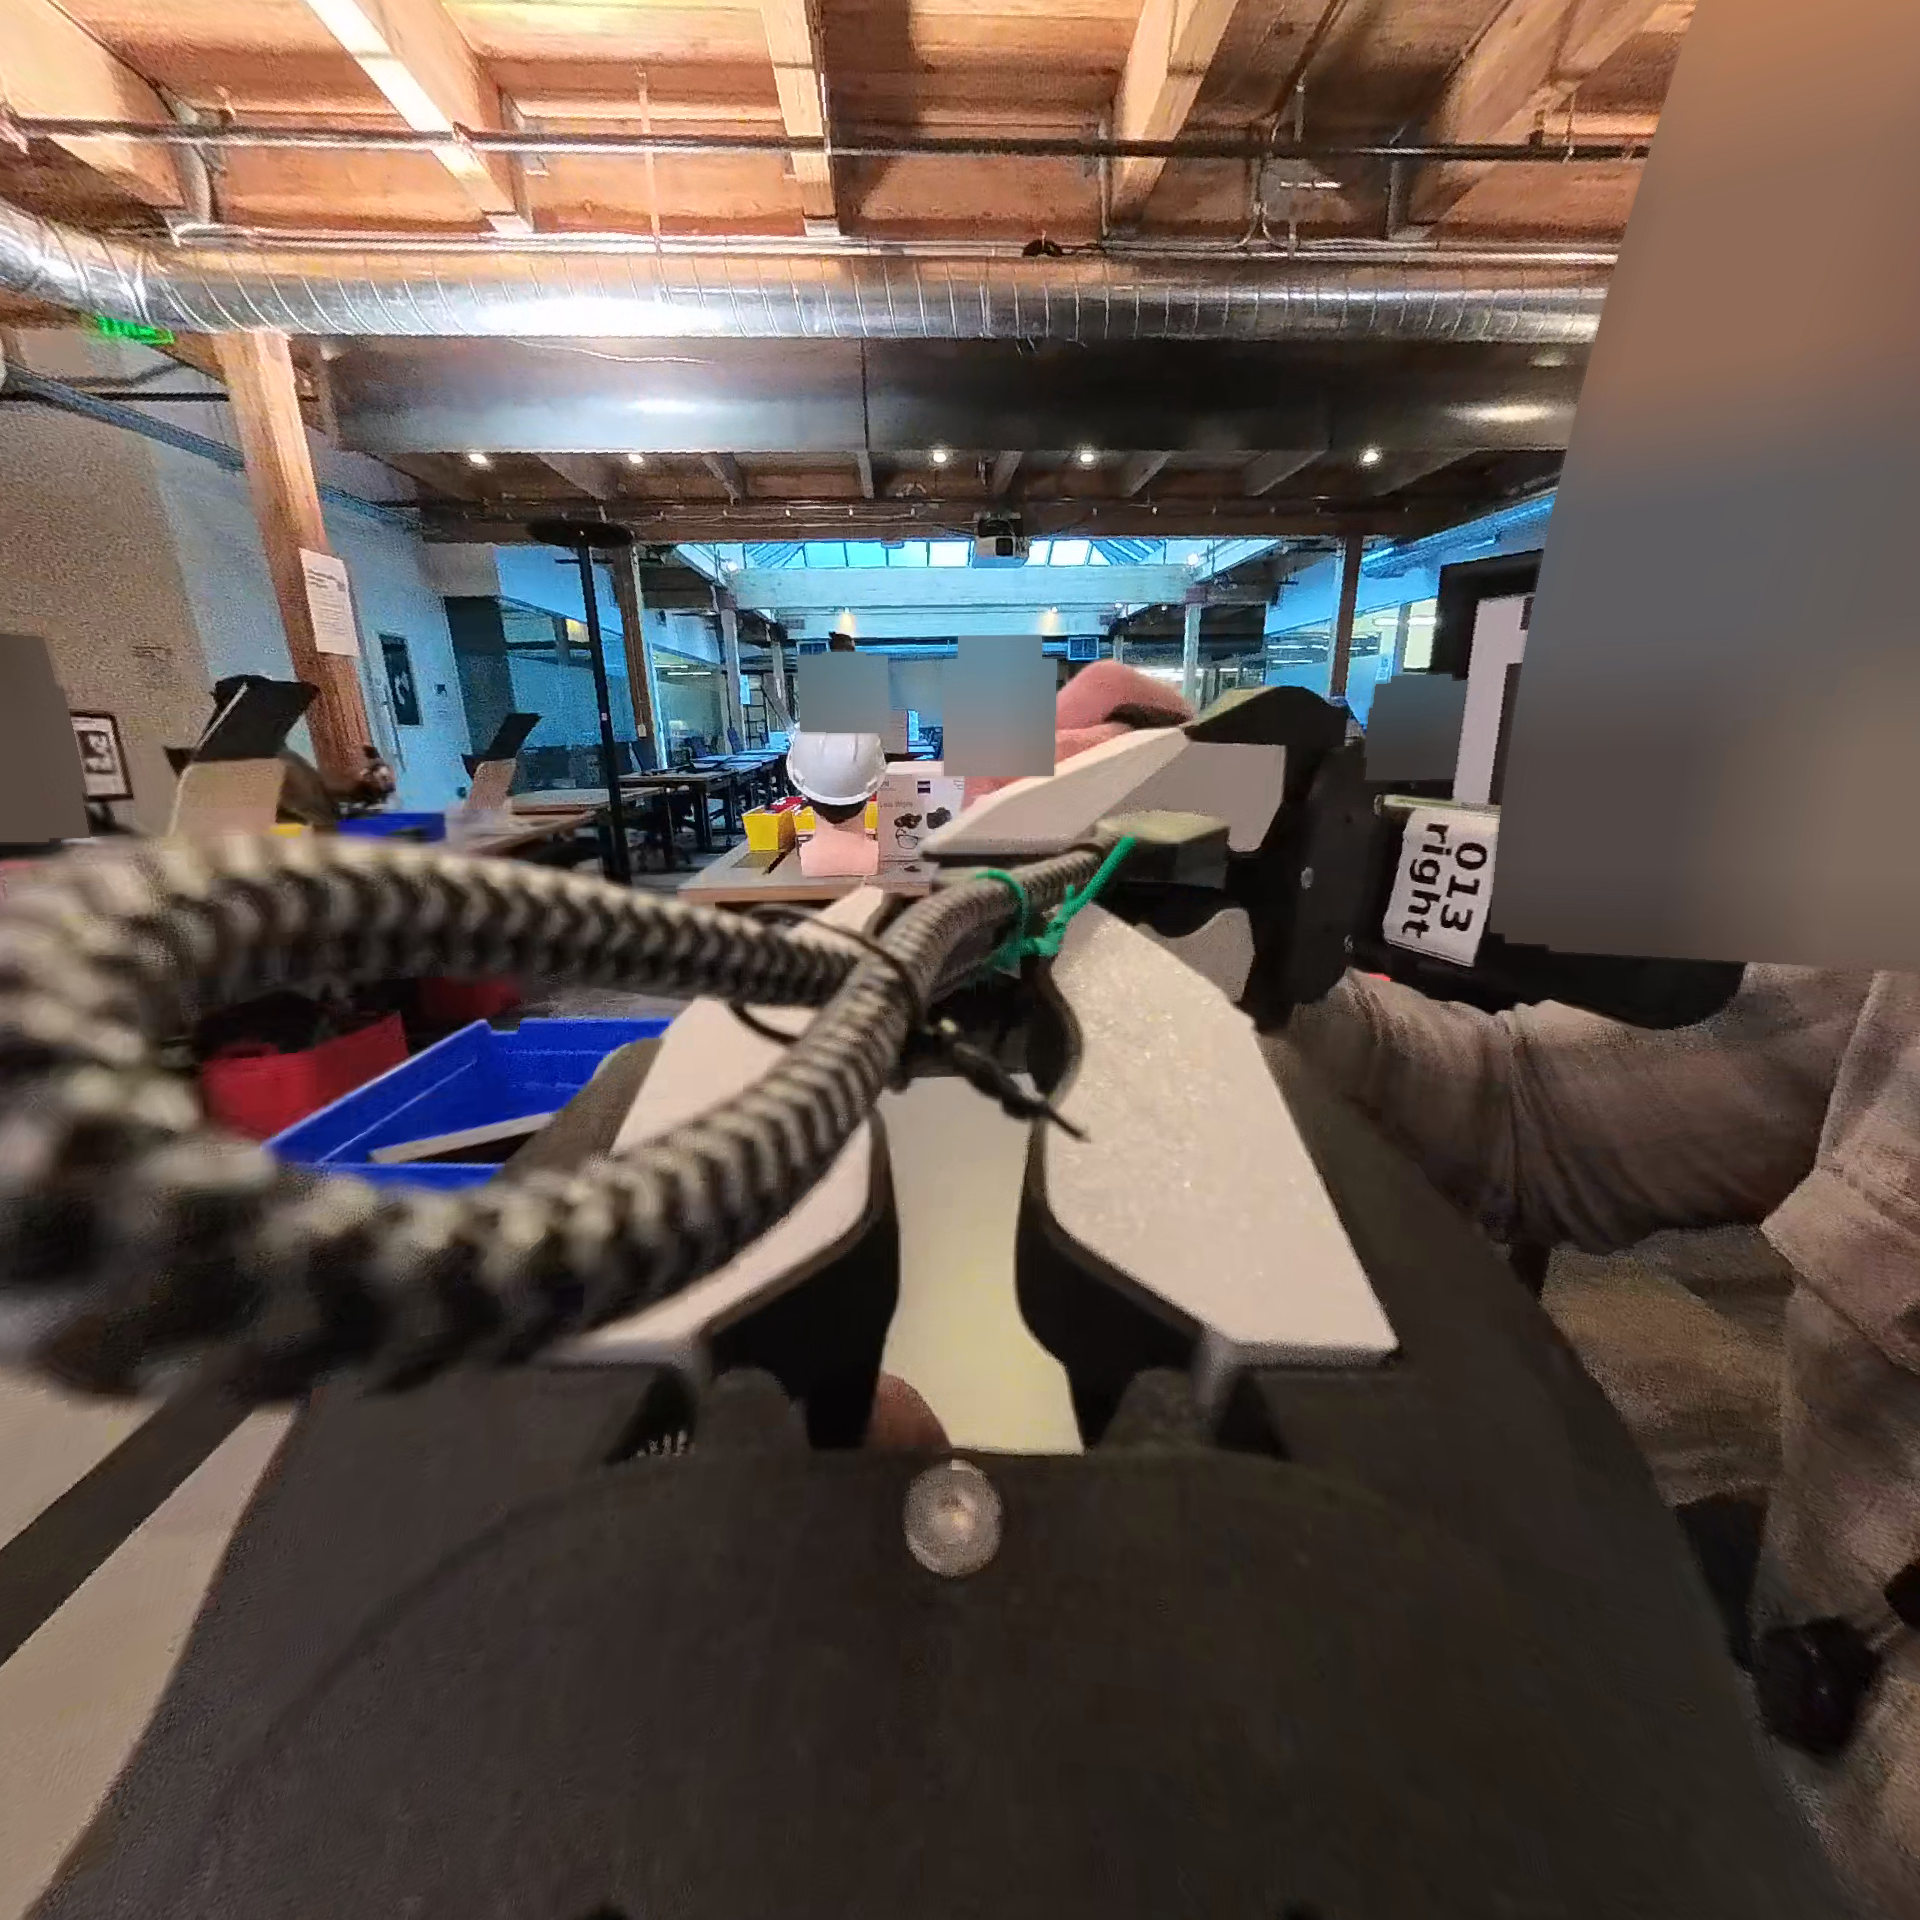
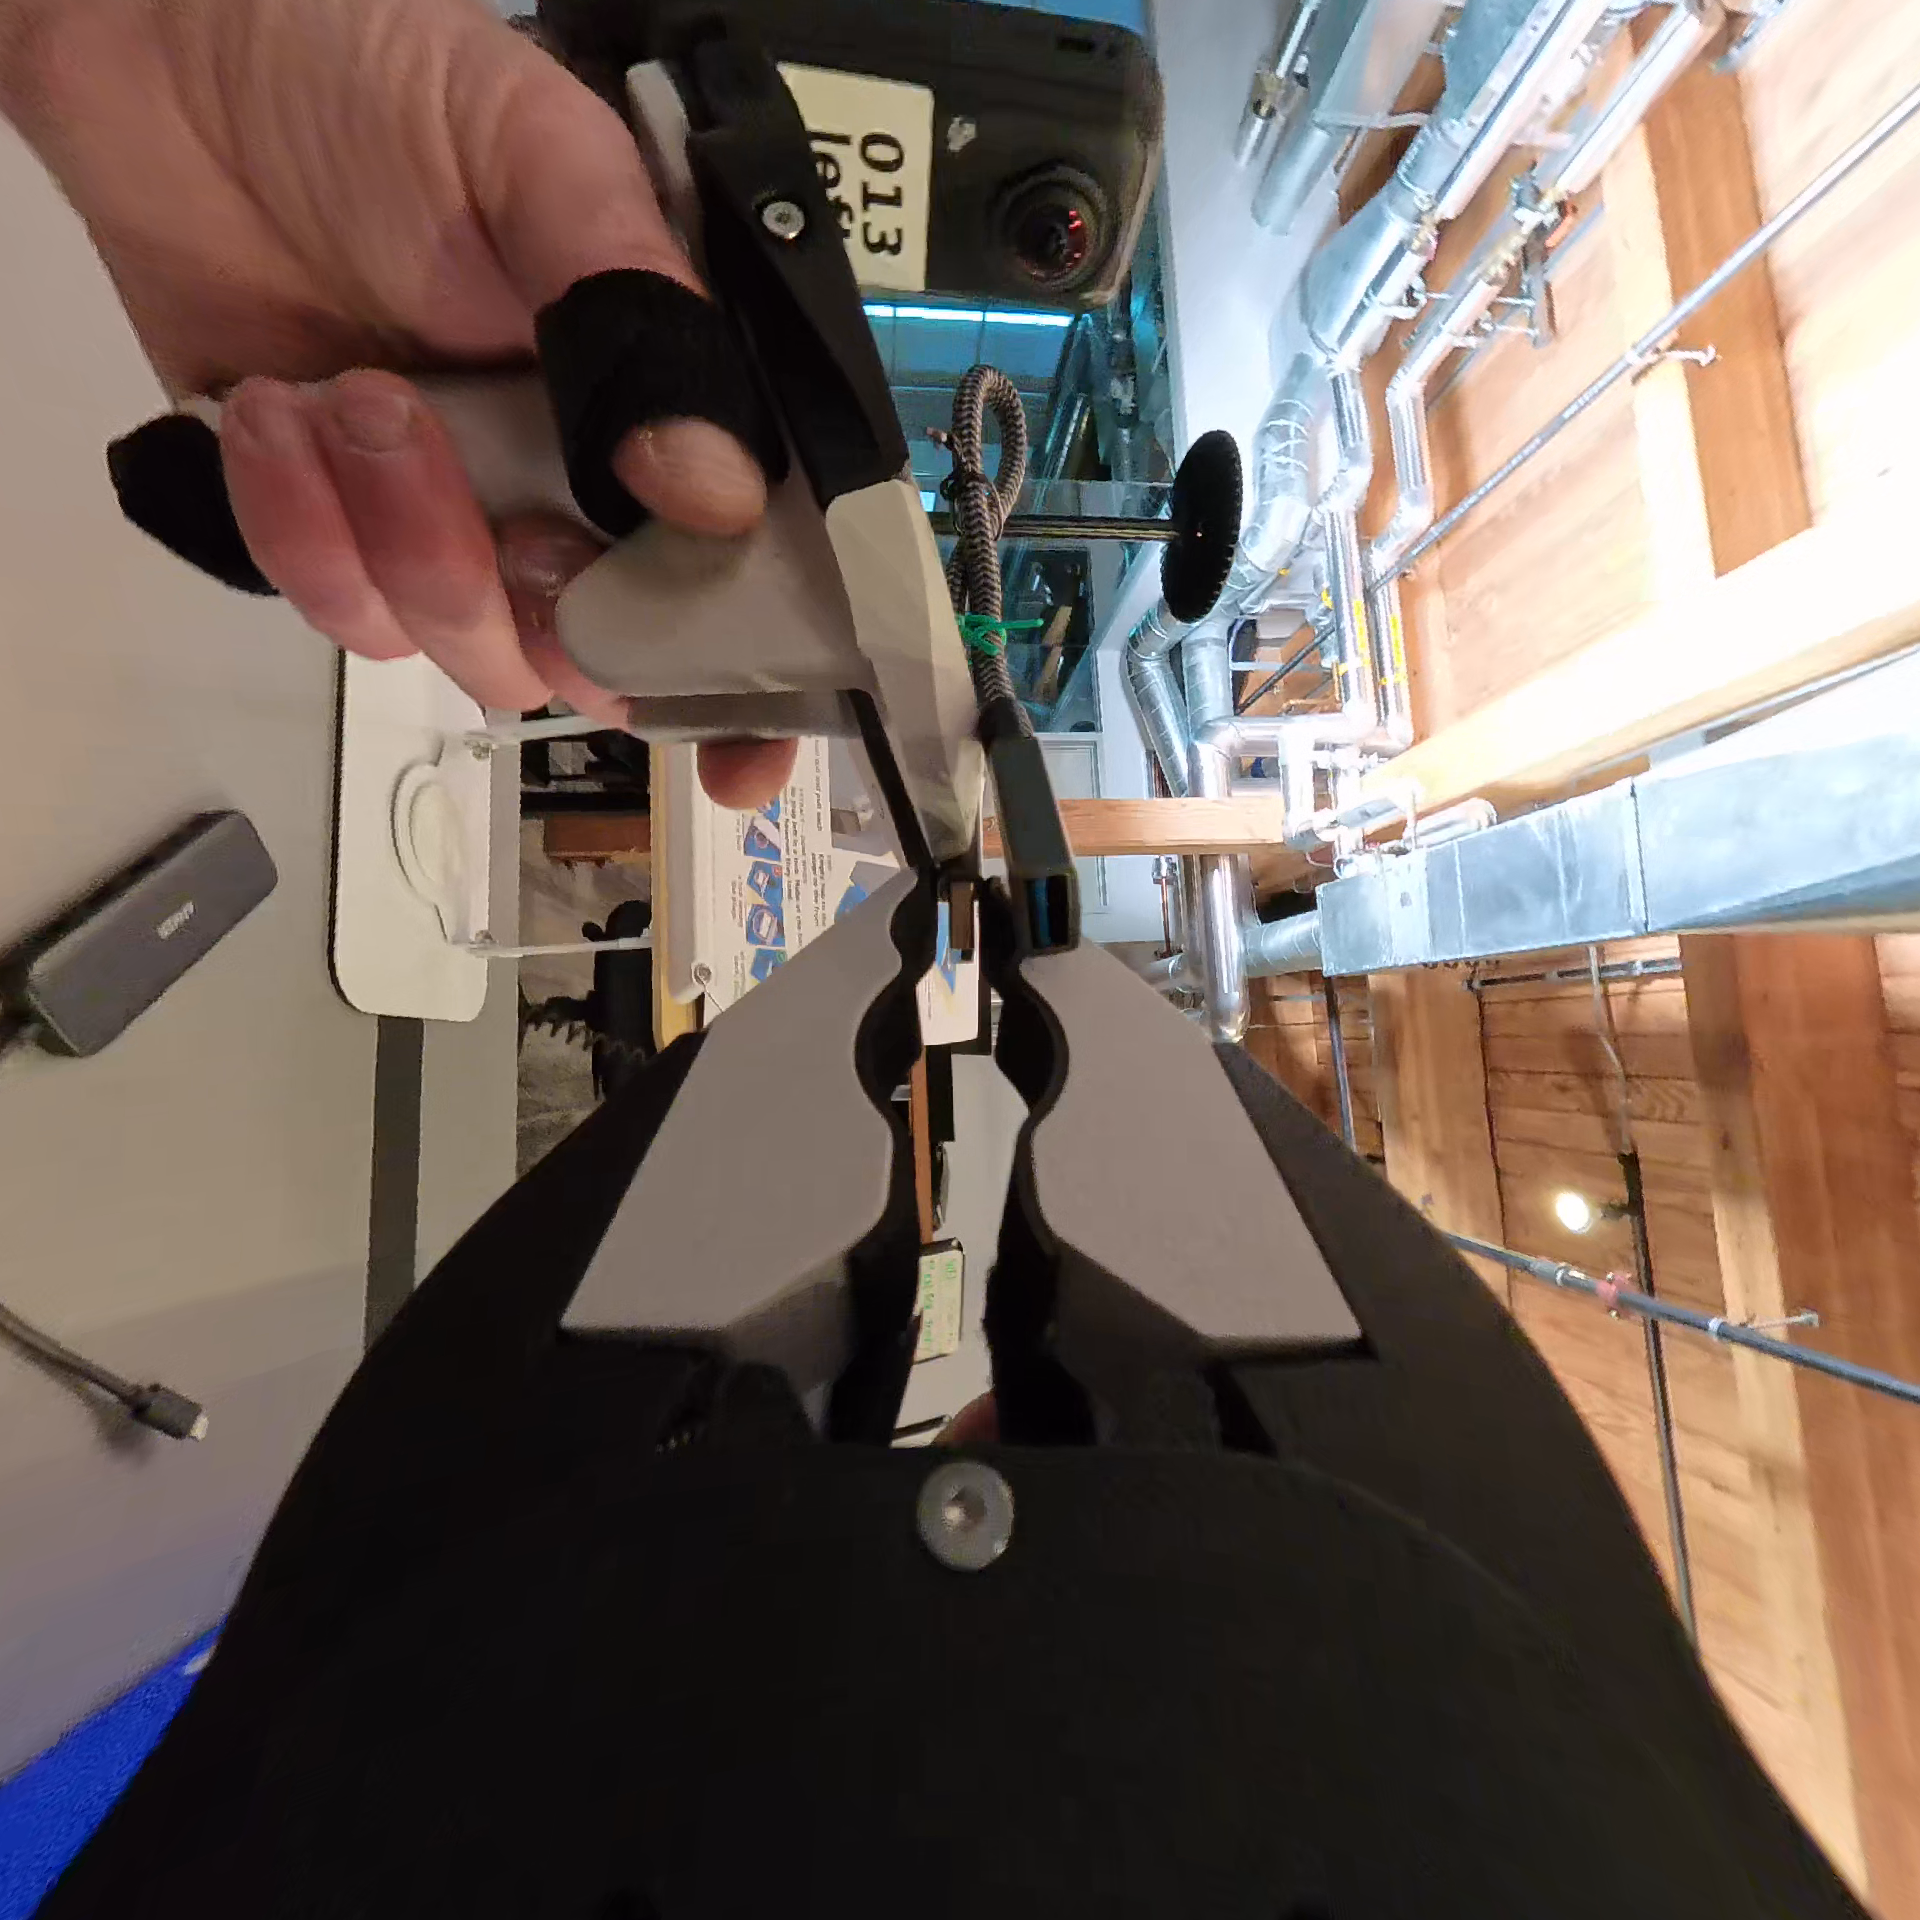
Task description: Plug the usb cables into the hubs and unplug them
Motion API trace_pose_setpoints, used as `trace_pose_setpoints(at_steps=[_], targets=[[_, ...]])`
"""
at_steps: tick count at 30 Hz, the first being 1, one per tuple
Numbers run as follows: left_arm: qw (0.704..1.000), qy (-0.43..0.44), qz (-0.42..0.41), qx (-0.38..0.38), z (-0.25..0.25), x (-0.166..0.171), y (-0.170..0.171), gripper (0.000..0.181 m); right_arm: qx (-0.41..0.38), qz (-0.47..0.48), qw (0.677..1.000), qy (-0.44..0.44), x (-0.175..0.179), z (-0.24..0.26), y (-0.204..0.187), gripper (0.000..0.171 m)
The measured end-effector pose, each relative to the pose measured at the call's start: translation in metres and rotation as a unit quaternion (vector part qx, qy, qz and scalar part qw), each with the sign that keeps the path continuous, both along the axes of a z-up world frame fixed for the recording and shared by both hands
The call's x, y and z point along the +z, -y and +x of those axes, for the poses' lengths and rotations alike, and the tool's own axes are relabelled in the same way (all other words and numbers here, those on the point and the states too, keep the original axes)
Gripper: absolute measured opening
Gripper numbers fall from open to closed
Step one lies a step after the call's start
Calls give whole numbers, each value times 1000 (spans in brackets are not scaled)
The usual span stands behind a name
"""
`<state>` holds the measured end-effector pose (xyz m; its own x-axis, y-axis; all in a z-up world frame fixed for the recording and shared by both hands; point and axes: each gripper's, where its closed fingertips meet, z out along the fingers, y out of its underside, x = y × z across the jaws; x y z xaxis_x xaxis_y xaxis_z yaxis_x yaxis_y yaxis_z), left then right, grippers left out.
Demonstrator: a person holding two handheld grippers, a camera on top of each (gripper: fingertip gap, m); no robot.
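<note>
In the left wrist view my left gripper (image 1: pixel 961 940) is shut on a black-and-white braided usb cable (image 1: pixel 727 1132), bundled with a green tie, just behind its plug. The dark plug (image 1: pixel 1164 836) sticks out past my fingertips to the right, under a white finger of my right gripper (image 1: pixel 1029 831). In the right wrist view the plug's open blue end (image 2: pixel 1047 894) rests at the tip of the right finger. My right gripper (image 2: pixel 964 940) stands narrowly open with nothing between its fingers. The left gripper (image 2: pixel 951 821) points at that gap. A dark grey hub (image 2: pixel 145 925) lies on the white table (image 2: pixel 208 1195), far from both grippers.
A second cable end (image 2: pixel 171 1418) lies on the table near the hub. A blue bin (image 1: pixel 468 1081) and a red bag (image 1: pixel 301 1070) sit left of my left gripper. A person's sleeve (image 1: pixel 1558 1122) is at the right; a hand (image 2: pixel 364 312) holds the left gripper. My left and right fingertips are right by each other.
</note>
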<state>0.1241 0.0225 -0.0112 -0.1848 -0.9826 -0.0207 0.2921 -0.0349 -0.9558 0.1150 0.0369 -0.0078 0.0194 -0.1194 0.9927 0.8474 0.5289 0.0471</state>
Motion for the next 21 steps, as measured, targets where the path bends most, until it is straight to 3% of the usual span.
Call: trace_pose_setpoints(at_steps=[11, 18, 21], targets=[[1000, 13, 5, 9, 1, 2, 6, 16, 2, -12, 998, 55, -1, 1, 3, 5], [999, 25, 14, 30, -1, 4, 0, 17, 3, -18, 999, 45, 1, 0, -2, 5], [998, 31, 16, 61, -7, 4, -17, 17, -9, -32, 999, 0, 10, 9, -6, 22]])
